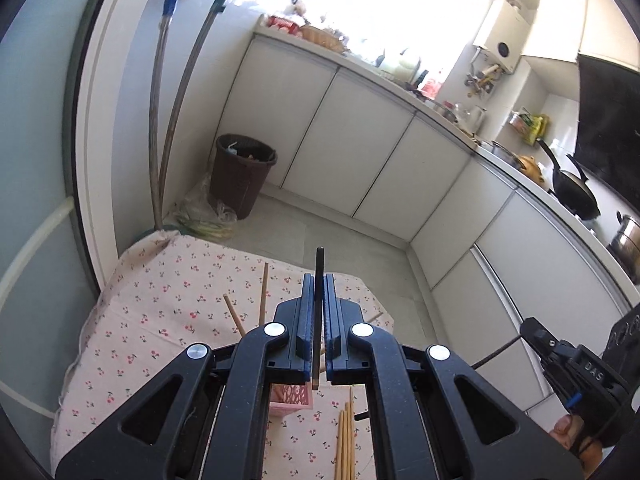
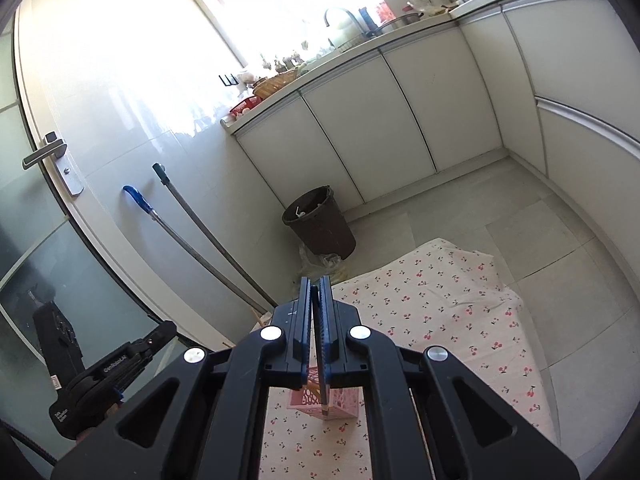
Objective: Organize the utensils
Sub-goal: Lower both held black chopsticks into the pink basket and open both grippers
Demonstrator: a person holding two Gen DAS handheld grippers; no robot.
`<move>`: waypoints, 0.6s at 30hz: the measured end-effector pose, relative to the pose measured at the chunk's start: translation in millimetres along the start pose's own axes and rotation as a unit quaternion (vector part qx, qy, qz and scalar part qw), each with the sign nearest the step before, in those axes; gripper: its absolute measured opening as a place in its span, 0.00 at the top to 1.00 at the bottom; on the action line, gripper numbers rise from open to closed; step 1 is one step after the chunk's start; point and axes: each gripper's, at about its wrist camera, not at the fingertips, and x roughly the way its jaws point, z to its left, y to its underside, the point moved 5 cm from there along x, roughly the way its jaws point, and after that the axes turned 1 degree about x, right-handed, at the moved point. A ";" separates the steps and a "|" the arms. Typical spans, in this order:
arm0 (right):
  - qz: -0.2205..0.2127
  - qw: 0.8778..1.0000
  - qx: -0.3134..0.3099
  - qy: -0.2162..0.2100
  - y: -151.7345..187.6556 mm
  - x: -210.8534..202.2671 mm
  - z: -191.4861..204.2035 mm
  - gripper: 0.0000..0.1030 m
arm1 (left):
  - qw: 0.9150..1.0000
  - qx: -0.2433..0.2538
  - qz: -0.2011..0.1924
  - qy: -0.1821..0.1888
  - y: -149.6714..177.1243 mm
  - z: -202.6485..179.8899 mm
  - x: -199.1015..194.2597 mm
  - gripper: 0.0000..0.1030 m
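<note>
A cherry-print cloth (image 1: pixel 152 312) covers the low table and serves as the landmark; beyond its far edge stands a brown bin (image 1: pixel 242 174) against the white cabinets (image 1: pixel 360 152). Above the cloth, the left gripper (image 1: pixel 319 320) has its jaws pressed onto a dark chopstick (image 1: pixel 319 276), which stands nearly upright between the blue pads and pokes out past the tips. The right gripper (image 2: pixel 316 320), also over the cloth, pinches a second dark chopstick (image 2: pixel 321 376) whose lower end hangs just above a pink perforated holder (image 2: pixel 320 402) resting on the cloth. Several light wooden chopsticks (image 1: pixel 346 440) lie on the cloth near the holder's side, and two more (image 1: pixel 262 292) lie farther back.
</note>
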 end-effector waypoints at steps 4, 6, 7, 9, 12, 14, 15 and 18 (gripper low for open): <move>0.005 1.000 0.001 0.000 2.8 12.7 5.3 0.96 | 0.998 -0.020 0.051 -0.033 17.6 25.1 34.2 0.95; 0.009 1.000 0.004 -0.001 5.1 18.3 6.4 0.96 | 0.995 -0.047 0.072 -0.046 25.6 42.5 39.4 0.90; 0.011 1.000 0.006 -0.001 6.1 20.7 7.1 0.96 | 0.994 -0.060 0.070 -0.053 25.5 51.1 34.5 0.86; 0.011 1.000 0.006 0.002 7.0 24.7 8.6 0.96 | 0.994 -0.078 0.049 -0.065 19.7 63.2 18.6 0.83; 0.009 1.000 0.008 0.006 8.1 30.1 10.9 0.96 | 0.992 -0.104 0.016 -0.070 11.1 76.2 -9.3 0.74; 0.006 1.000 0.008 0.008 8.9 34.9 12.2 0.96 | 0.990 -0.122 0.011 -0.064 7.9 81.6 -19.2 0.67; 0.003 1.000 0.007 0.011 9.9 38.0 12.7 0.96 | 0.990 -0.128 0.010 -0.059 7.8 82.6 -22.5 0.66; 0.000 1.000 0.010 0.018 13.1 49.6 12.7 0.96 | 0.990 -0.127 0.008 -0.058 6.2 83.8 -26.9 0.66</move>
